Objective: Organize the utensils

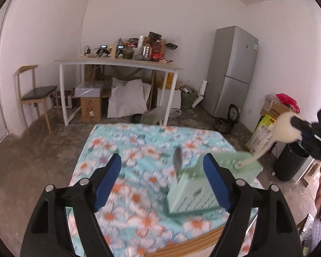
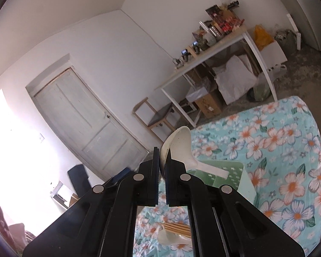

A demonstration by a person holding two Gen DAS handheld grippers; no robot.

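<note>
Two grippers are working over the floral tabletop (image 1: 139, 194): right gripper (image 2: 163, 167) is clenching a white ladle (image 2: 178, 147) by its bowl, handle reaching into the green holder (image 1: 192, 192), likely for upright storage. Left gripper (image 1: 163, 184) is hanging released, nothing between its jaws. Only the left view is showing a knife (image 1: 177, 160) standing in the holder; only the right, chopsticks (image 2: 177, 228) lying below.

Ladle (image 1: 286, 128) handle seemingly in holder (image 1: 192, 192), on tablecloth (image 1: 139, 150)

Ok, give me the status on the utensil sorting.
Done: a knife stands in the green holder. In hand: the right gripper pinches a white ladle by its bowl, handle end at the holder's top; the left gripper is open and empty. Left: chopsticks and a spoon lie on the cloth.
</note>
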